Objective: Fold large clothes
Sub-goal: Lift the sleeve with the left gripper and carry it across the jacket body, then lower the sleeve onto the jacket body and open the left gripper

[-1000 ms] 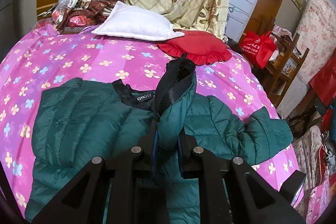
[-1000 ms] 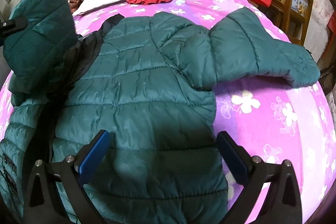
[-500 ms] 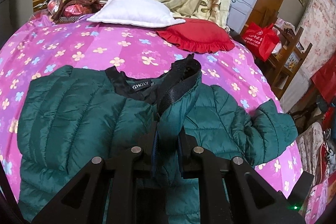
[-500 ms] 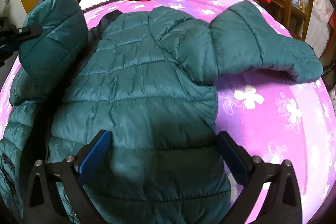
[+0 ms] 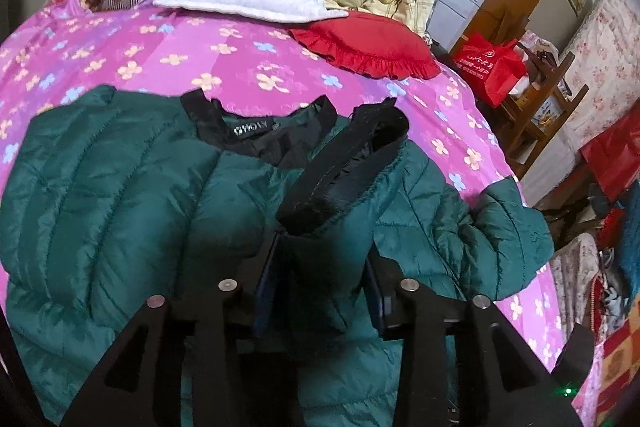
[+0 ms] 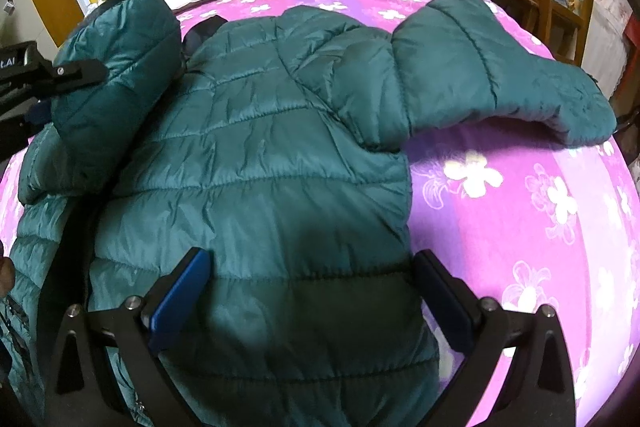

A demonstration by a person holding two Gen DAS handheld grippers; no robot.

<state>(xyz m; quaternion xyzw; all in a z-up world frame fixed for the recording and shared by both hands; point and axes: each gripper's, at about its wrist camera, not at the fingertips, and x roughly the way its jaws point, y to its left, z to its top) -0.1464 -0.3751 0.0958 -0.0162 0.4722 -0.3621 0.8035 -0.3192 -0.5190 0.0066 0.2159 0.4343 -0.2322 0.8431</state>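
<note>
Green quilted jacket (image 6: 260, 155) flat on bed, one sleeve (image 5: 336, 227) folded over.

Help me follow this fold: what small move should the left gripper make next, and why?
Probably draw the left gripper back off the sleeve. Its jaws have just been opening, with the cuff between them, and the sleeve already lies across the green jacket. The other sleeve remains spread out.

The green jacket (image 6: 272, 155) is quilted synthetic cloth with a soft sheen, its cuff lining (image 5: 340, 183) matt black. The pink floral bedsheet (image 6: 520, 187) looks smooth and slightly glossy. At twelve o'clock a red ruffled cushion (image 5: 372, 47) is matt cloth. The chair (image 5: 548, 95) is wood.
</note>
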